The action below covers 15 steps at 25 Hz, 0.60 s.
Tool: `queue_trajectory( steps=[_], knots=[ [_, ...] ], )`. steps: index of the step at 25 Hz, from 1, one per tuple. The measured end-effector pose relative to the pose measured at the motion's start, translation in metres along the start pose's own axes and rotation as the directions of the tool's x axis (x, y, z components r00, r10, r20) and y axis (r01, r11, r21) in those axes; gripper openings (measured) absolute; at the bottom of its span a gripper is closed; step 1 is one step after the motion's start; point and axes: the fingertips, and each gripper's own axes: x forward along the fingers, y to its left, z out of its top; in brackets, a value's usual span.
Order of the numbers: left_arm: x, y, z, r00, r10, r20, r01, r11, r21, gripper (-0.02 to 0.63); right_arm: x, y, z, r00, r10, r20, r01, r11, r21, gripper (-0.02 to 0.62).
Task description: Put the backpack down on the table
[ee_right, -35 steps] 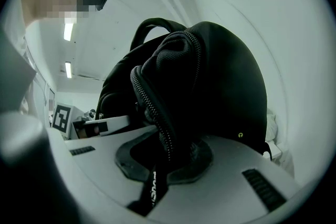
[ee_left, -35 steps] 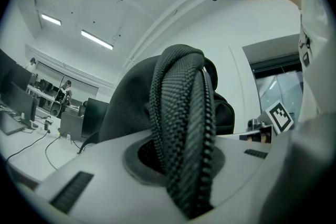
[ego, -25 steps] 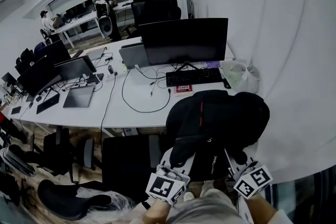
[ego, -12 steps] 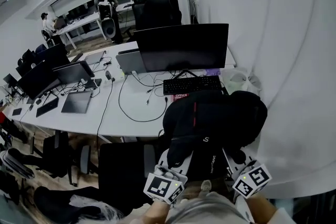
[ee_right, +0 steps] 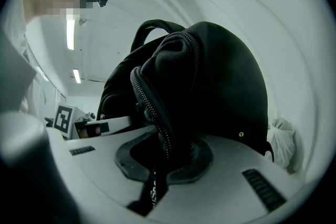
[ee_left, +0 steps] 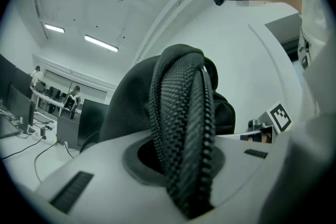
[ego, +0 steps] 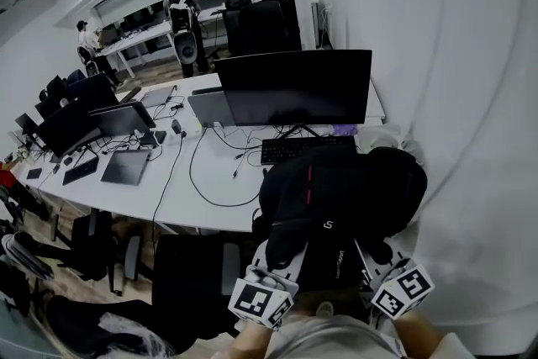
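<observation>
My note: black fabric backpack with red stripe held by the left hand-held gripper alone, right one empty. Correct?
No. The right hand-held gripper is not empty: the right gripper view shows its jaws shut on the black fabric backpack at its zipped edge. The left hand-held gripper does clamp its woven strap.

A long white table (ego: 172, 196) is running from near right to far left. A wide black monitor (ego: 294, 87) is standing at its right end, with a black keyboard (ego: 307, 149) lying just in front. A grey laptop (ego: 214, 108) is sitting beside the monitor, a black cable (ego: 192, 174) is looping across the bare top, and a dark flat tablet (ego: 126, 166) is lying further left.
</observation>
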Motion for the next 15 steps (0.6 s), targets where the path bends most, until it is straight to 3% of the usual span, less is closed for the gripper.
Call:
queue_trajectory(
  steps=[15],
  knots=[
    [0.040, 0.023, -0.013, 0.998, 0.060, -0.031, -0.060, 0.998, 0.002, 0.048, 0.035, -0.040, -0.002, 0.998, 0.045, -0.032, -0.044, 0.998, 0.036, 0.029]
  ],
)
